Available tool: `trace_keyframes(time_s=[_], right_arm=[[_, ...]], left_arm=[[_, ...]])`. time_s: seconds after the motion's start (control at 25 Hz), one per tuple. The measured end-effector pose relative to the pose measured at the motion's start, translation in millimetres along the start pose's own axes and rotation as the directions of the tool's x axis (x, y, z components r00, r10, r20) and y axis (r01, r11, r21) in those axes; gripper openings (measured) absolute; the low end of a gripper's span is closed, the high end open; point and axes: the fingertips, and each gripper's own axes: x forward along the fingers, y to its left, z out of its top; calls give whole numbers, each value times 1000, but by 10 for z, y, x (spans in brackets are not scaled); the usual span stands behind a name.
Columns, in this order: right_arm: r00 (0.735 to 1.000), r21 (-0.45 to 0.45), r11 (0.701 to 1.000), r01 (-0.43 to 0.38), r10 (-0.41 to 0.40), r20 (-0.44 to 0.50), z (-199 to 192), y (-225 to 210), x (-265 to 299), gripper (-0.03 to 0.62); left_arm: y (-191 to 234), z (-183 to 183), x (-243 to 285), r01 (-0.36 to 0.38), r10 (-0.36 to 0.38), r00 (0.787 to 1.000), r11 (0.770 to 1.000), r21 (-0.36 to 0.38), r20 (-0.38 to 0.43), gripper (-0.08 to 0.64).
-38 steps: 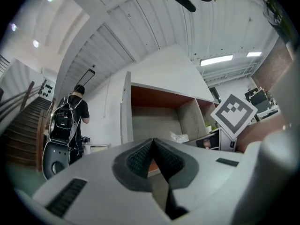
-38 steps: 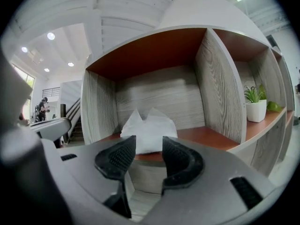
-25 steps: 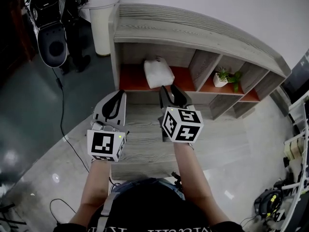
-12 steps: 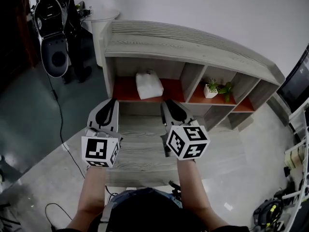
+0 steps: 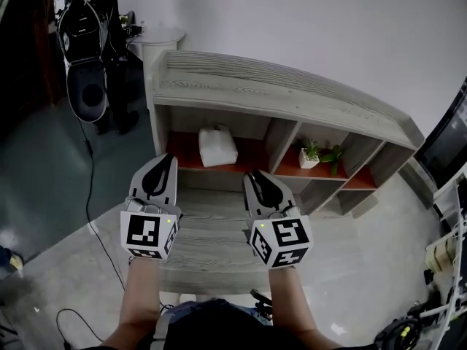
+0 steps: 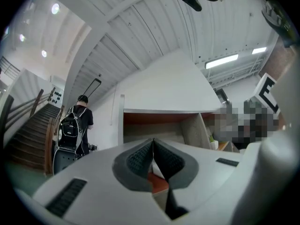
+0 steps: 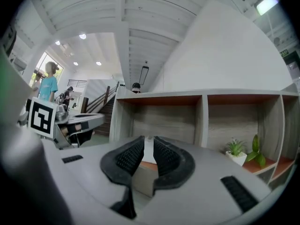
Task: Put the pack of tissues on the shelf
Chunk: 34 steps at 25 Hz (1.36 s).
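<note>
The white pack of tissues lies on the orange board in the leftmost compartment of the low grey wooden shelf. Both grippers hover side by side in front of the shelf, well short of the pack. My left gripper is empty, and in the left gripper view its ribbed pads meet. On the right gripper the pads stand a narrow slit apart, holding nothing. The right gripper view shows a strip of the tissue pack through that slit.
A small potted plant stands in the middle compartment, with more compartments to its right. A white round stand and a dark scooter-like object are at the shelf's left end. A cable runs across the floor on the left.
Both grippers have drawn back from the shelf, and the right one has left the pack lying in its compartment. The right jaws have narrowed to a slit.
</note>
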Motion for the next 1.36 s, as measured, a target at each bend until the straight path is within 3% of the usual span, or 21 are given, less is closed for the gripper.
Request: trace_keyframes(time_s=[0.16, 0.56, 1.36], right_arm=[[1000, -72, 997, 27, -26, 9, 110, -125, -99, 67], [997, -113, 992, 56, -49, 66, 231, -200, -163, 17], [990, -140, 980, 141, -135, 50, 206, -265, -127, 15]], left_arm=[[-2, 35, 32, 17, -17, 1000, 1000, 26, -11, 12], [-114, 66, 89, 55, -55, 999, 998, 28, 3, 12], [-97, 79, 100, 53, -54, 998, 998, 40, 10, 12]])
